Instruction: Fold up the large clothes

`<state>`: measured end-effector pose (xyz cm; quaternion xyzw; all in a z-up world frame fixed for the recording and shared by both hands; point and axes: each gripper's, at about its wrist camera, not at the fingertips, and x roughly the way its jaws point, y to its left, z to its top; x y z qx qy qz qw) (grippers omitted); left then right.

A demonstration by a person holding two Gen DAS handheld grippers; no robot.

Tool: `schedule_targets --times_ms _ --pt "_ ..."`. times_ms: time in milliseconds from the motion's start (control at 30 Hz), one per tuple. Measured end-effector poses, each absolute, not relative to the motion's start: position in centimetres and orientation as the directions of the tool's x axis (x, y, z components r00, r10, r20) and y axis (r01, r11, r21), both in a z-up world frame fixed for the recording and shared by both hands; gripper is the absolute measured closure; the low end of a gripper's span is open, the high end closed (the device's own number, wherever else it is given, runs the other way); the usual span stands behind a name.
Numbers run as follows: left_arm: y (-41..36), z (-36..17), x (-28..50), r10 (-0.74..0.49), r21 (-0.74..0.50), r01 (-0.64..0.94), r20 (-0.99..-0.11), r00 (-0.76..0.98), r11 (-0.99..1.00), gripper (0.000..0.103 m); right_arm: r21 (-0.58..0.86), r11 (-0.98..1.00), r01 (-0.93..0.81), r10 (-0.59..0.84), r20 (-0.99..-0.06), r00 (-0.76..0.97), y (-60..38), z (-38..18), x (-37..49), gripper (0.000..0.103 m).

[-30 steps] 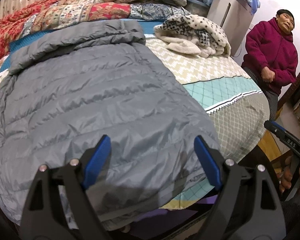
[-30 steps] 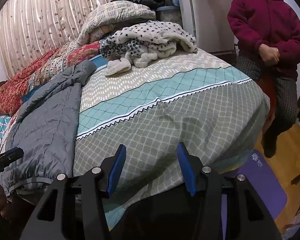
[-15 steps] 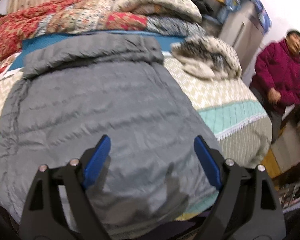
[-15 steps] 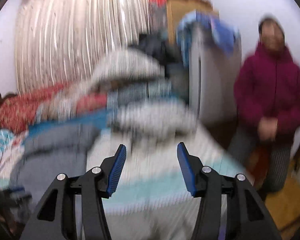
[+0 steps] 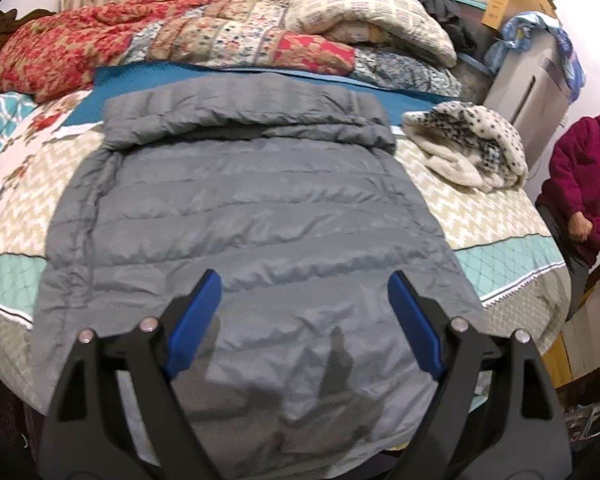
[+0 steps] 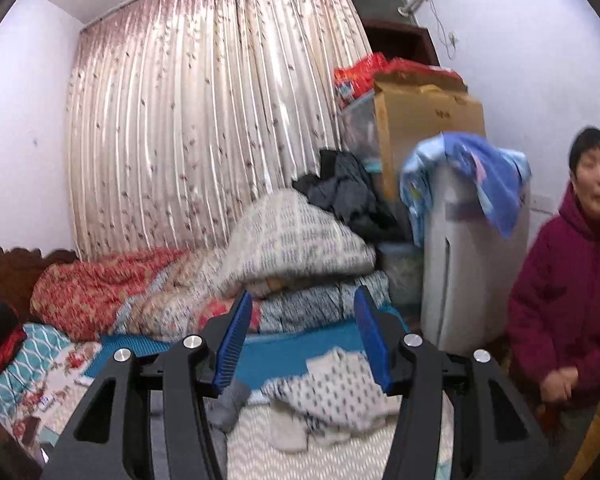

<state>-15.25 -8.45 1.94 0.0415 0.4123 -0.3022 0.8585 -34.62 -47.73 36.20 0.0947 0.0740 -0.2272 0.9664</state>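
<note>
Two grippers, both empty. The left gripper (image 5: 300, 296) hovers over one quilted grey puffer jacket (image 5: 240, 216), jaws wide apart. The jacket lies flat on the patterned bed (image 5: 500, 216), hem nearest. The right gripper (image 6: 300, 320), jaws partly open, points level. Beyond: one spotted fleece garment (image 5: 468, 140), one red floral quilt (image 5: 80, 52), one pleated curtain (image 6: 200, 120).

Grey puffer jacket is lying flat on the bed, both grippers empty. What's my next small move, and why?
Probably lower the left gripper onto the grey jacket's near hem and pinch it. The jaws are open and empty above that hem, the jacket lies spread flat, and the right gripper points up at the curtain, away from it.
</note>
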Motion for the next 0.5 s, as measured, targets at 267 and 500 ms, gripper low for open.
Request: schedule_targets --times_ms 267,500 --pt "-9.1 5.9 -10.8 -0.459 -0.179 0.485 -0.695 0.554 0.856 0.021 0.128 0.858 0.497 -0.486 -0.105 0.867 -53.9 50.9 -28.7 0.049" --pt "-14.3 5.8 -8.7 -0.468 -0.171 0.519 -0.715 0.520 0.838 0.021 0.111 0.714 0.691 -0.662 -0.215 0.718 -62.8 50.5 -24.8 0.049"
